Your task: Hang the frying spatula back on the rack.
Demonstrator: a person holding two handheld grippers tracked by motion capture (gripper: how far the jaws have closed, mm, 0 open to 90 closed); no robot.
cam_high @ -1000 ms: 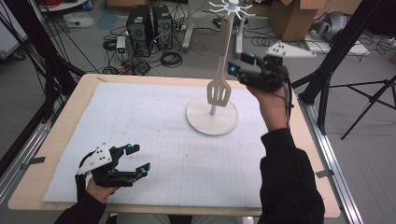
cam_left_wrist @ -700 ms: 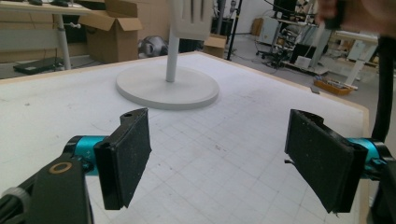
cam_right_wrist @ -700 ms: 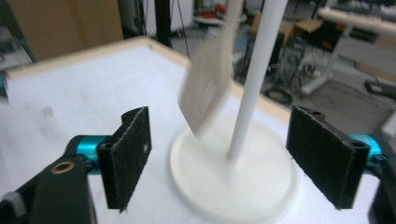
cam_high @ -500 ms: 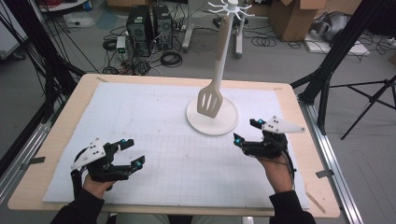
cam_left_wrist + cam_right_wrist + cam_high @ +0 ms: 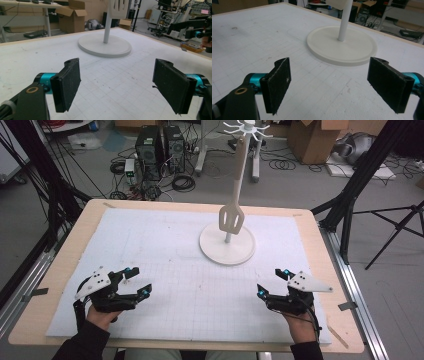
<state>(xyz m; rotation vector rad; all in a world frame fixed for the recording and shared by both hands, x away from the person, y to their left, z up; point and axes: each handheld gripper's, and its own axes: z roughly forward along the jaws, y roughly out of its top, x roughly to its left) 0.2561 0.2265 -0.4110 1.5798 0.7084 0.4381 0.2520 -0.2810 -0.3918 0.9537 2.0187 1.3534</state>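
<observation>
A white rack with a round base [image 5: 227, 251] and a tall pole stands at the table's far middle. From its top hooks hangs a white slotted spatula [image 5: 231, 219], level with the lower pole. My left gripper [image 5: 140, 280] rests low at the near left, open and holding nothing. My right gripper [image 5: 270, 281] sits at the near right, also open with nothing in it. In the left gripper view the jaws [image 5: 117, 85] stand wide apart and face the base [image 5: 105, 46]. The right gripper view has wide jaws [image 5: 329, 85] before the base [image 5: 342, 47] and pole [image 5: 344, 22].
A white gridded mat [image 5: 165, 250] covers the wooden table [image 5: 345, 330]. Black frame posts [image 5: 350, 195] stand at the right edge and more at the left. Cables, computer towers [image 5: 160, 142] and cardboard boxes lie on the floor beyond the far edge.
My right gripper has come down from beside the hanging spatula to the near right of the table. The spatula stays on the rack. My left gripper has barely shifted.
</observation>
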